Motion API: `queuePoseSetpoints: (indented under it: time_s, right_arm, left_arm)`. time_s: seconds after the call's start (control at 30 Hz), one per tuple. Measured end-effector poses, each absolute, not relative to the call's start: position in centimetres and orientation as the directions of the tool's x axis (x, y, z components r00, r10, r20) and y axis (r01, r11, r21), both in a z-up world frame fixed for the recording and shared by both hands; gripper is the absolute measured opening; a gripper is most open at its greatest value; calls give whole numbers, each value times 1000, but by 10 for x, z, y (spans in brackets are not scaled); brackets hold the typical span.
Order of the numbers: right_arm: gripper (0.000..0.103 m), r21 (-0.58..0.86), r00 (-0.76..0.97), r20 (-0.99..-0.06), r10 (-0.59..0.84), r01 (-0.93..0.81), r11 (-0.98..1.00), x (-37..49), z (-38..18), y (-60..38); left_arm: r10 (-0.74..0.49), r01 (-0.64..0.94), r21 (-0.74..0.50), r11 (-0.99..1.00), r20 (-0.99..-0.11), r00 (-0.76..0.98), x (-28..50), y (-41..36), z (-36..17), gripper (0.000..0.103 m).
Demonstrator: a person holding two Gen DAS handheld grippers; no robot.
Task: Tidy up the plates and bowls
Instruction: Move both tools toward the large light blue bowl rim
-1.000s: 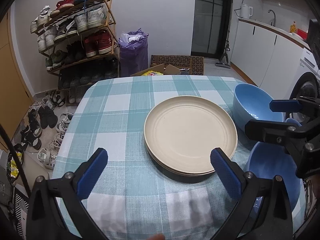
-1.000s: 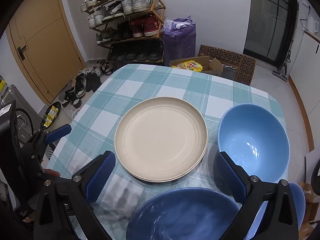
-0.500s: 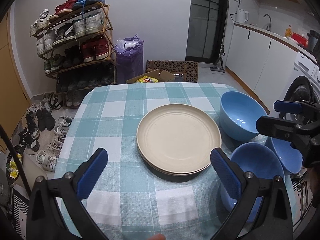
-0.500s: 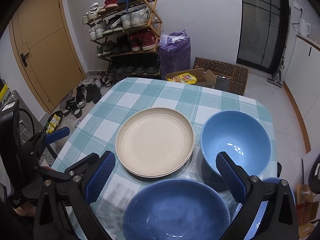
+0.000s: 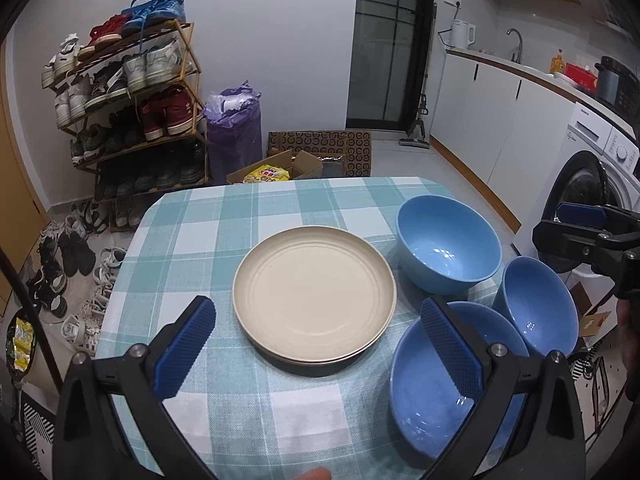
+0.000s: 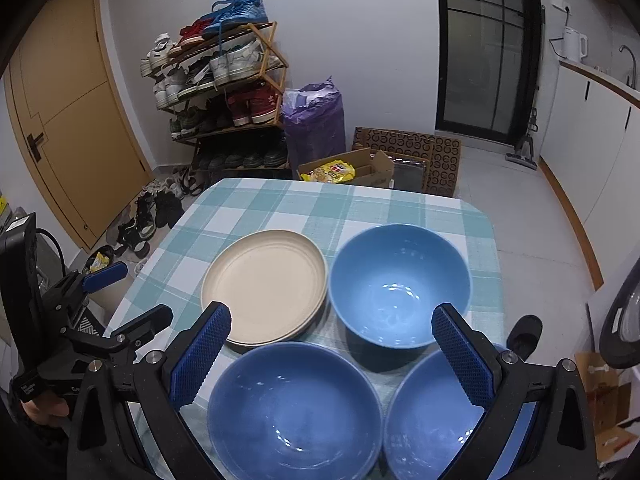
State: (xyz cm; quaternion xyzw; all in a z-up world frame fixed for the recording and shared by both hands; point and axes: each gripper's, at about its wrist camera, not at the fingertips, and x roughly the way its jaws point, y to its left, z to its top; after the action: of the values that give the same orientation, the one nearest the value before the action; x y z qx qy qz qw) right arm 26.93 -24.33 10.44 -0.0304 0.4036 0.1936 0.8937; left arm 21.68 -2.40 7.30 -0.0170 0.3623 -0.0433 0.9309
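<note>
Both claws pull back from the surface (image 5: pixel 280 208): left claw (image 5: pixel 320 344) and right claw (image 6: pixel 332 344) gape empty; I see stacked plates (image 5: pixel 314 294), three bowls (image 6: pixel 398 284) unstacked.

Stacked plates (image 5: pixel 314 298) mid-table (image 5: pixel 256 216); far bowl (image 5: pixel 450 250) just right of them, 2 near bowls (image 6: pixel 294 410) (image 6: pixel 440 420) side by side at front edge; shoe rack (image 5: pixel 132 112) behind, left

A home: shoe rack (image 5: pixel 132 92), washing machine (image 5: pixel 592 184) and kitchen counter (image 5: pixel 532 76) nearby.
</note>
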Motion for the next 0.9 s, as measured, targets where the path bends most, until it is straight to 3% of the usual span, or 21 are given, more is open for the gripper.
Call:
queuePoseSetpoints:
  time_s: [0.9]
  right_arm:
    - [102,87,626,-746,227,-246,965,288,105,-323]
  left_arm:
    - [-149,147,-60,987,-661,735,256,-74,92,103]
